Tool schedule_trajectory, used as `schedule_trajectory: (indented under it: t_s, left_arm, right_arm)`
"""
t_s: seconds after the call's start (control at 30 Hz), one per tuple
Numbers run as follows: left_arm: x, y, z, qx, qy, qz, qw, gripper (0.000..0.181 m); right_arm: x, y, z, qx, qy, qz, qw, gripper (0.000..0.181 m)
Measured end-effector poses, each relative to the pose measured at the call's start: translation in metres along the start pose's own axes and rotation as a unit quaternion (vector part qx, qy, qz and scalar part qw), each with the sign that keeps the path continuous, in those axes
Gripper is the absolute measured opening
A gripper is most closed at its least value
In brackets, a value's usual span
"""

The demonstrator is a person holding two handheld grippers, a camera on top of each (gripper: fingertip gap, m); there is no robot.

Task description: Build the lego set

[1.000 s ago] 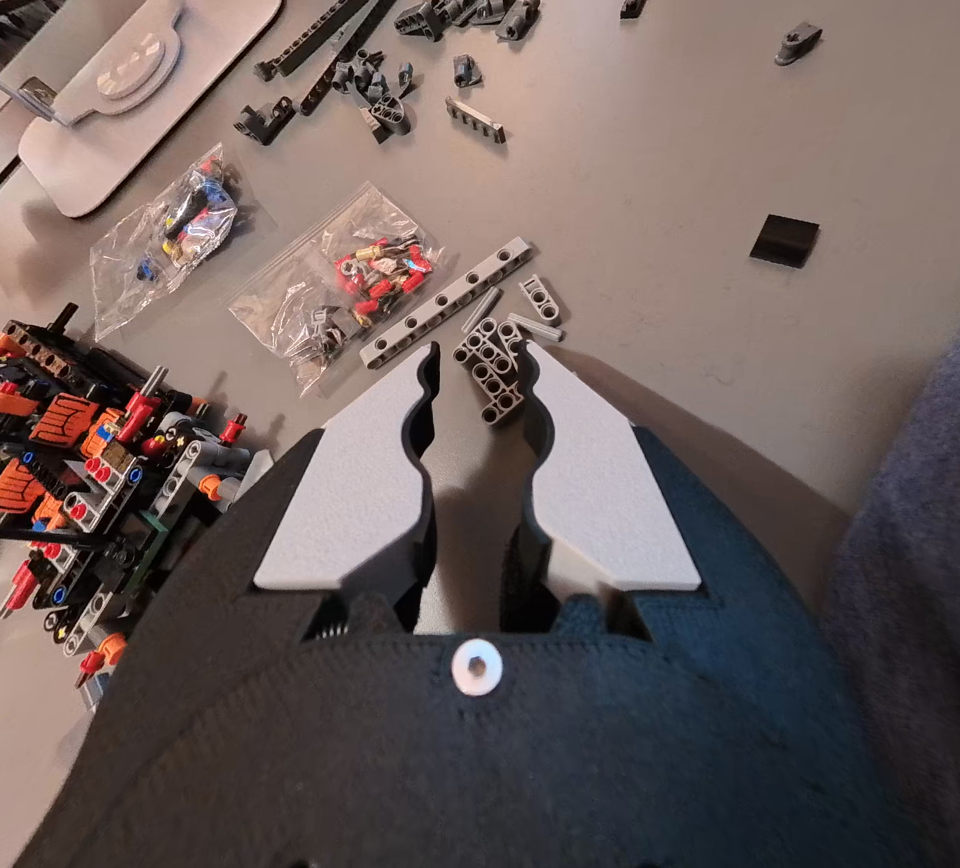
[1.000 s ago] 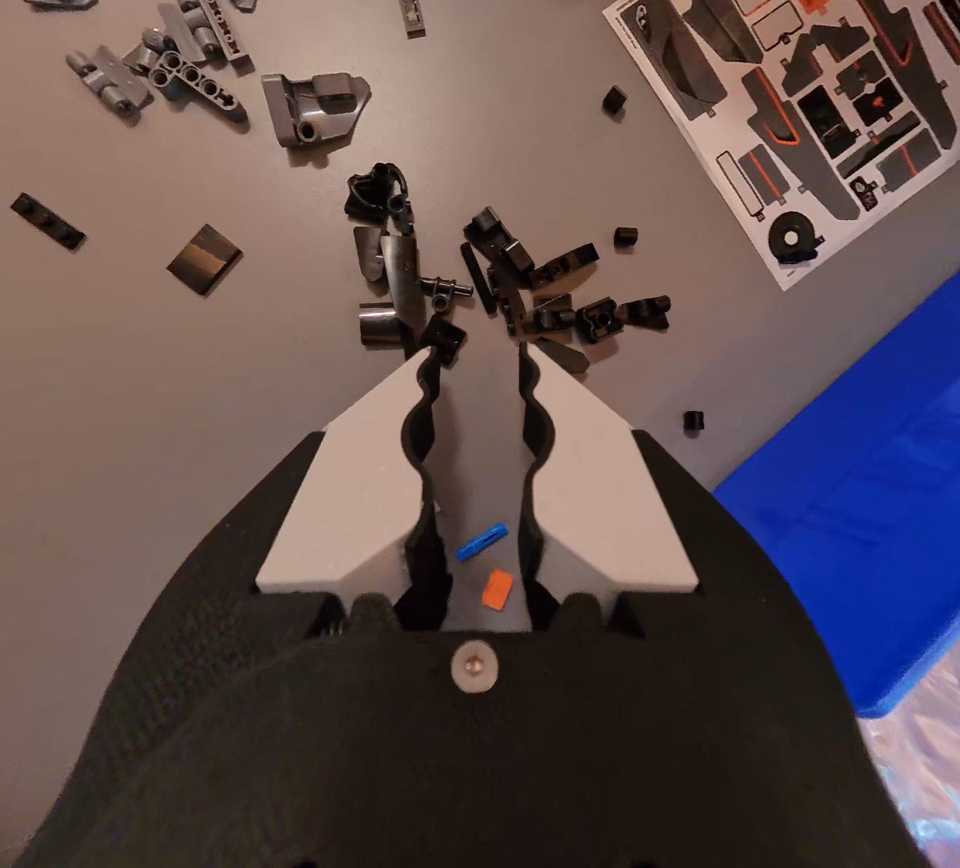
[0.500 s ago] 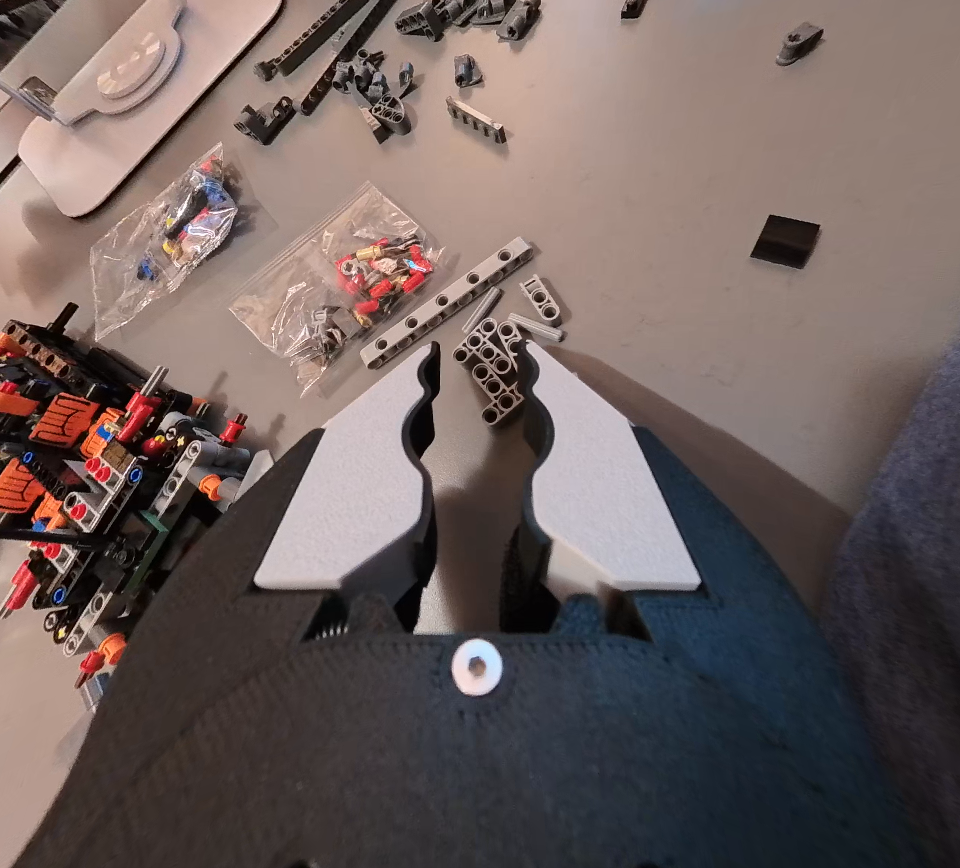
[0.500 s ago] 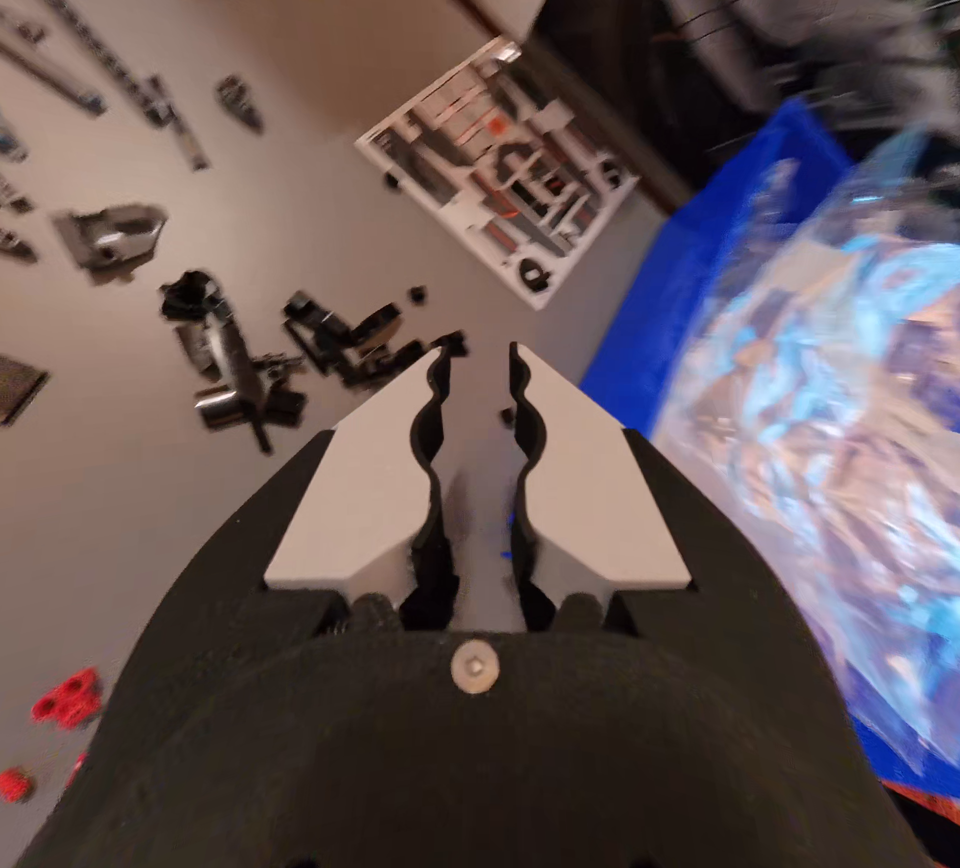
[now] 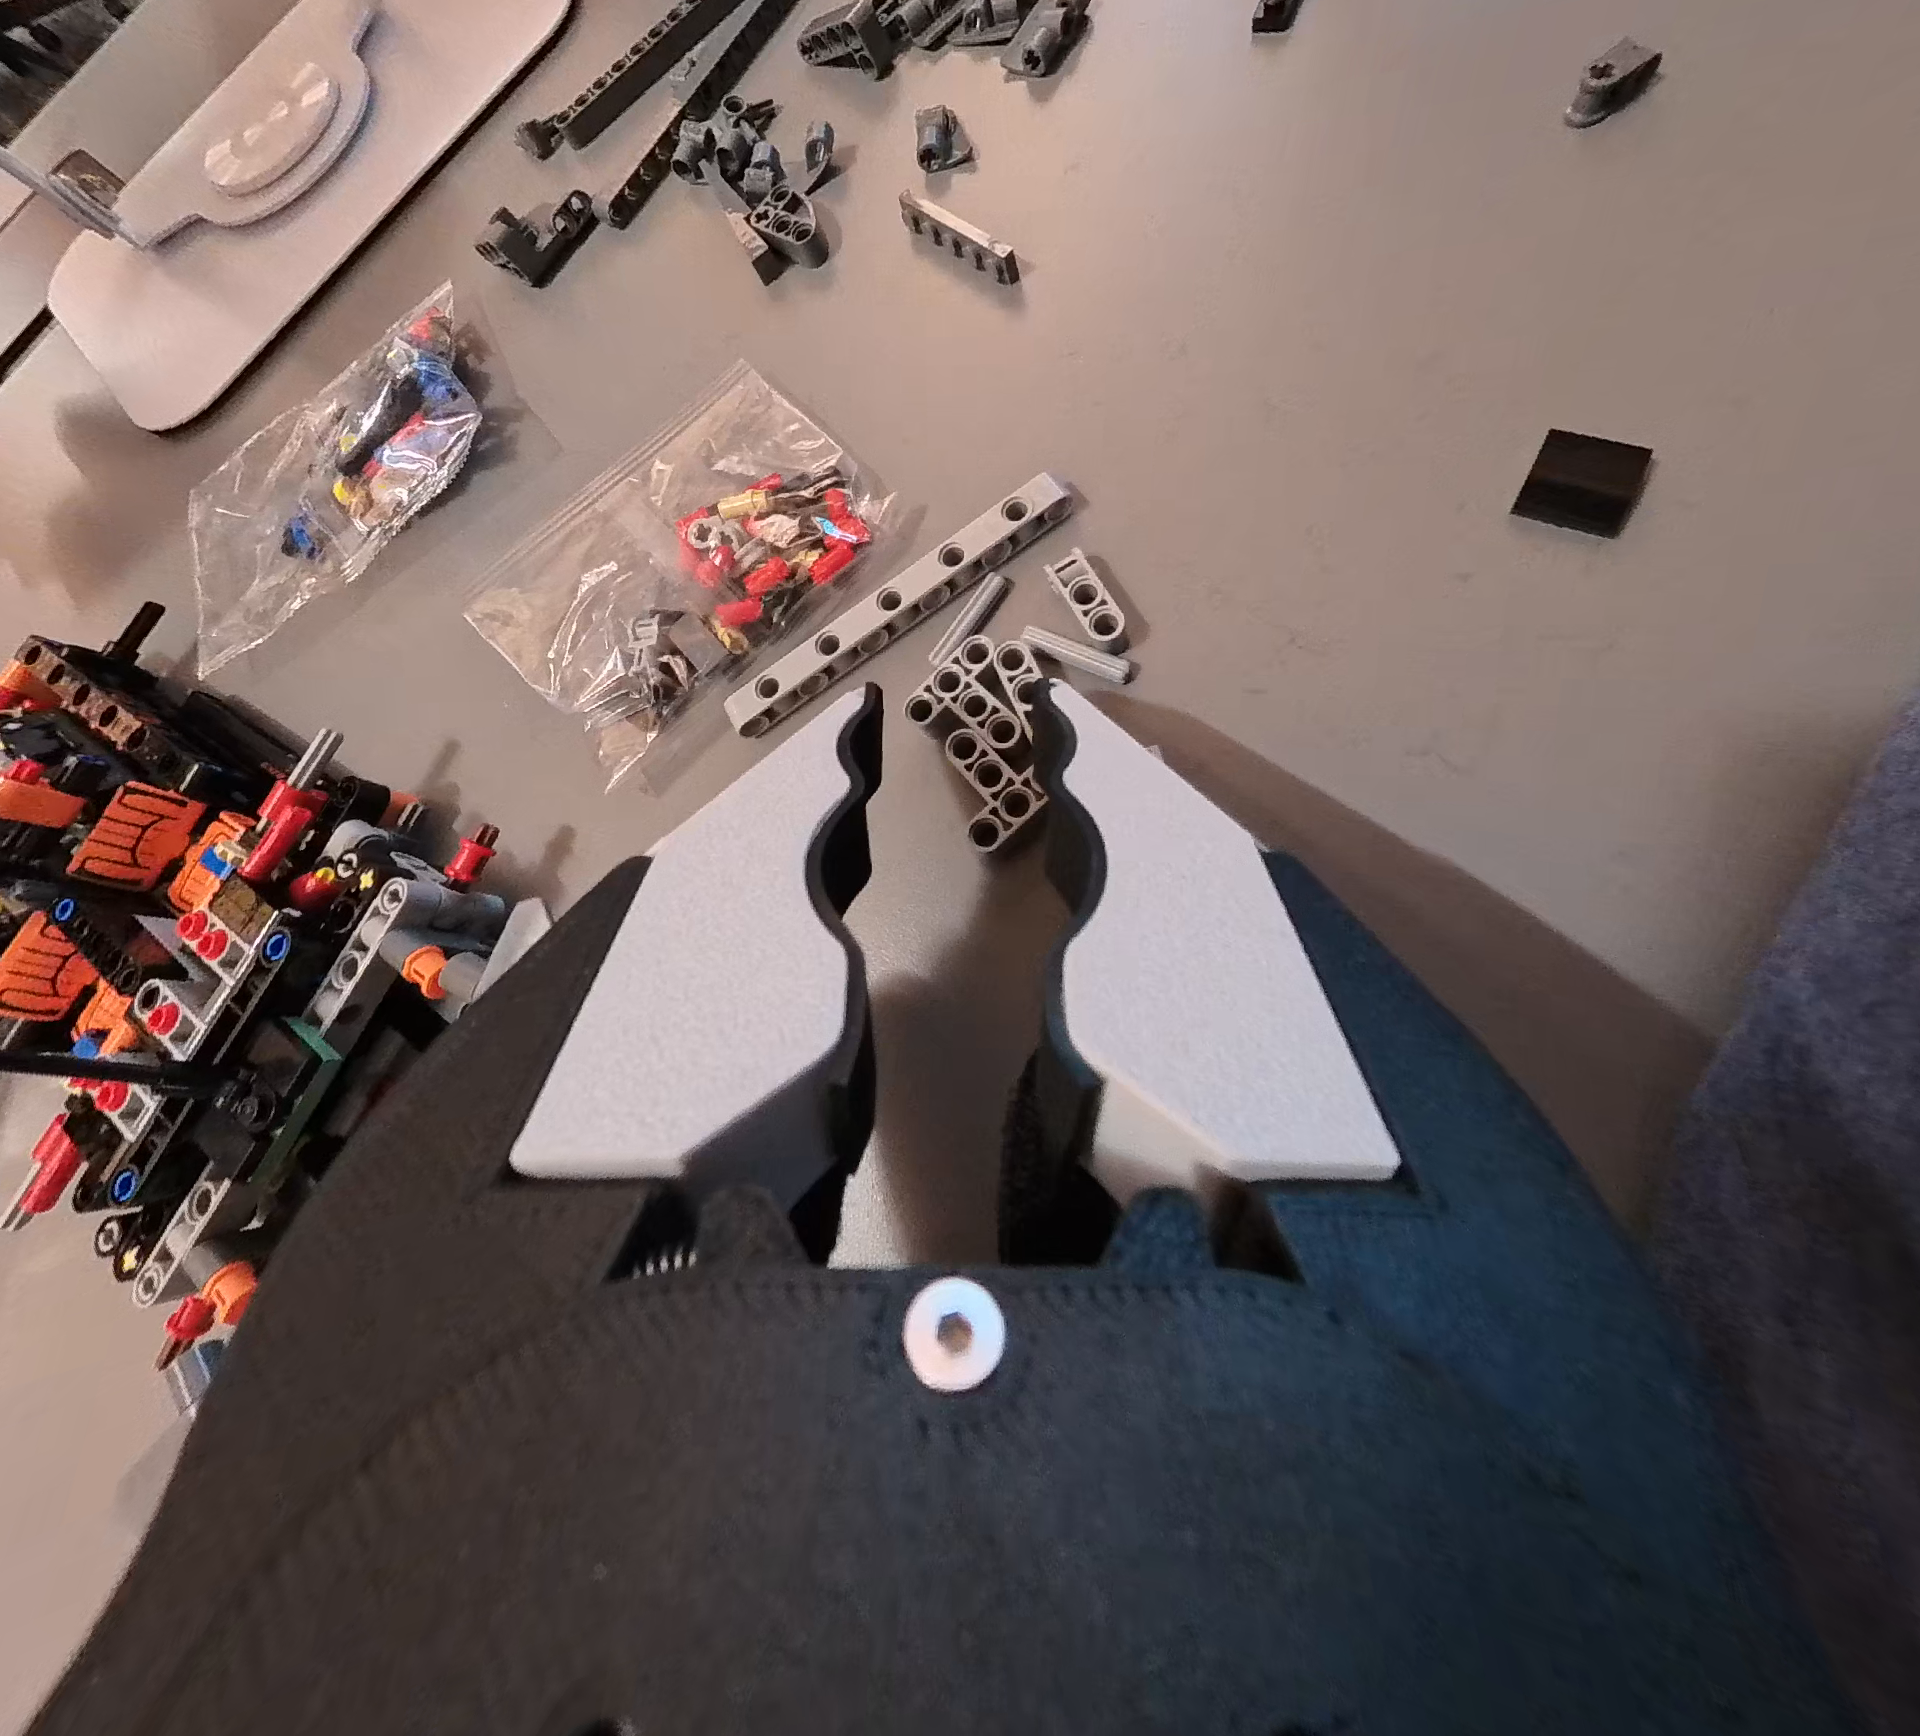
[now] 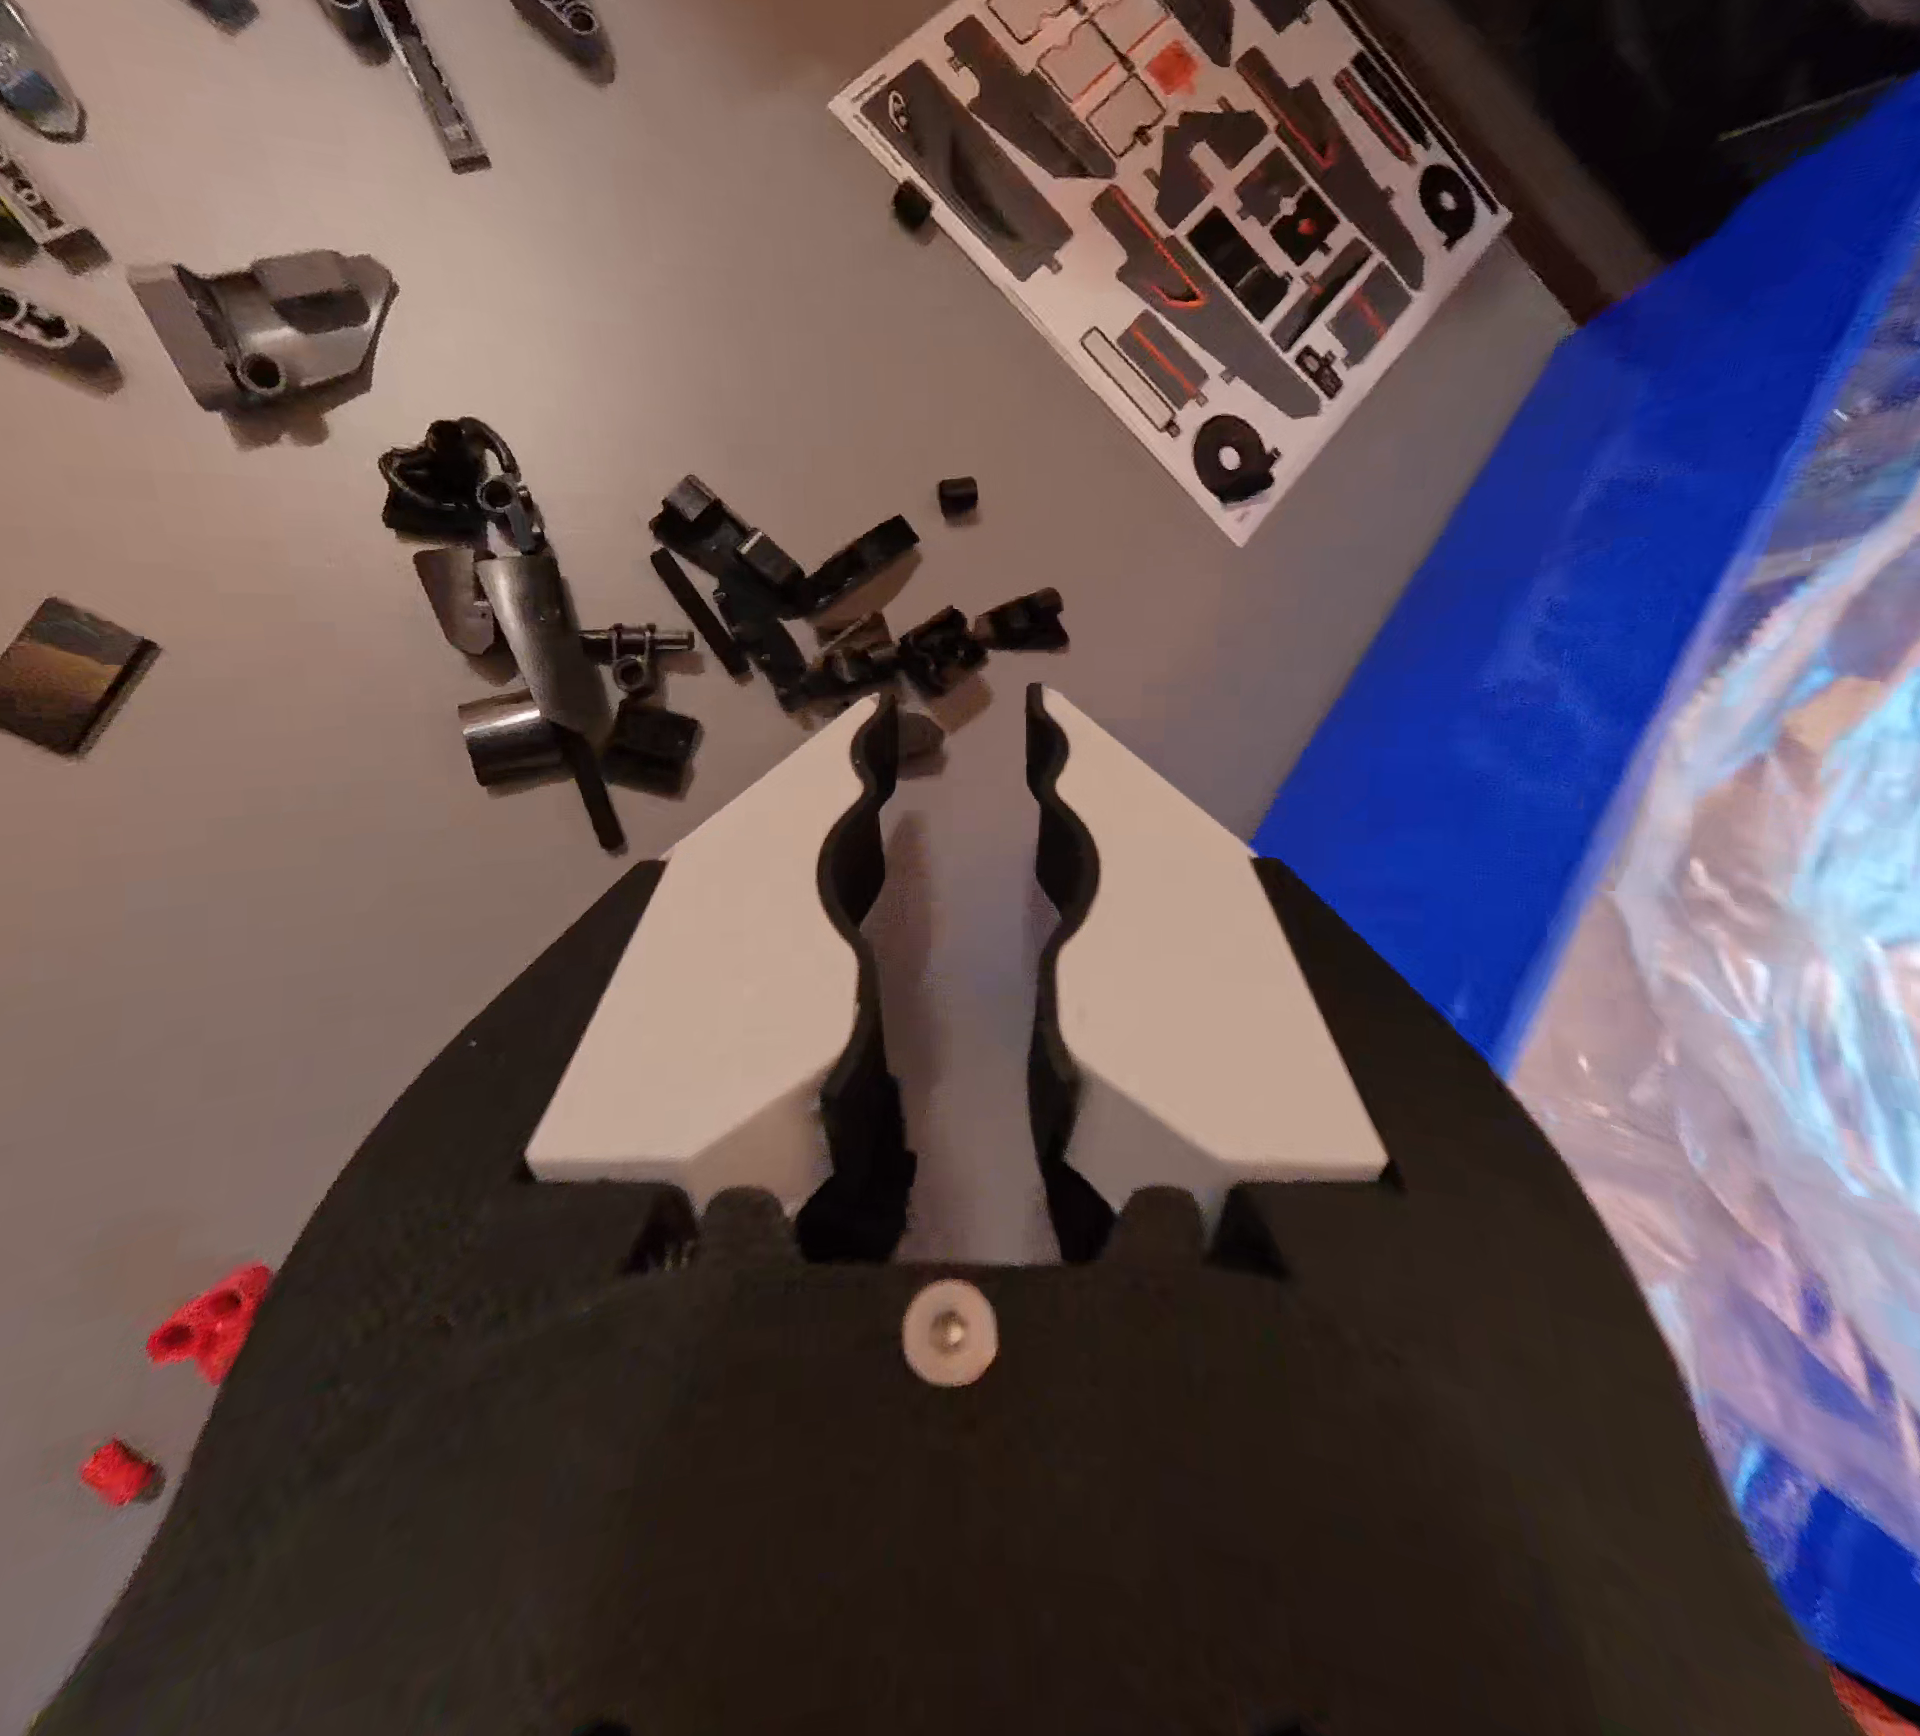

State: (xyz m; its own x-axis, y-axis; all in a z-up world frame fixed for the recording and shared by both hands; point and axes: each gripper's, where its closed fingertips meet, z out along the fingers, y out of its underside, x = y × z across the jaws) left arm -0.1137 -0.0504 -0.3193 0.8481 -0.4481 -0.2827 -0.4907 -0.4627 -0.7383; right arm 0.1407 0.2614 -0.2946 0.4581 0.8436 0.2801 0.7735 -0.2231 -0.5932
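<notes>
My left gripper is open and empty above a small cluster of light grey beams and a long grey beam. The part-built orange and black model lies at the left. Two clear bags of small parts lie beside it. My right gripper is open and empty, just short of a pile of black pieces on the grey table. A second black pile lies to its left.
Dark grey beams and connectors spread across the far table, near a white stand base. A sticker sheet lies far right. A blue bag with clear plastic sits at right. Red pieces lie near left. A black tile lies right.
My right gripper swung toward the blue bag and partly back; the small blue and orange pieces between its fingers are gone from view. The left gripper has not moved.
</notes>
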Motion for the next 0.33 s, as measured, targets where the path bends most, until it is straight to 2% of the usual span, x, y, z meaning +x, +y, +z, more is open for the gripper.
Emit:
schedule_trajectory:
  t_s: [0.03, 0.17, 0.33]
  left_arm:
    - [0.000, 0.000, 0.000, 0.000, 0.000, 0.000, 1.000, 0.026]
    - [0.000, 0.000, 0.000, 0.000, 0.001, 0.000, 1.000, 0.026]
    - [0.000, -0.001, 0.000, 0.000, 0.002, 0.001, 1.000, 0.026]
  right_arm:
    - [-0.003, -0.002, 0.005, -0.001, -0.001, -0.002, 1.000, 0.021]
    - [-0.009, -0.001, 0.022, -0.015, -0.007, -0.008, 1.000, 0.021]
    - [-0.006, 0.003, 0.030, -0.015, -0.017, 0.009, 1.000, 0.006]
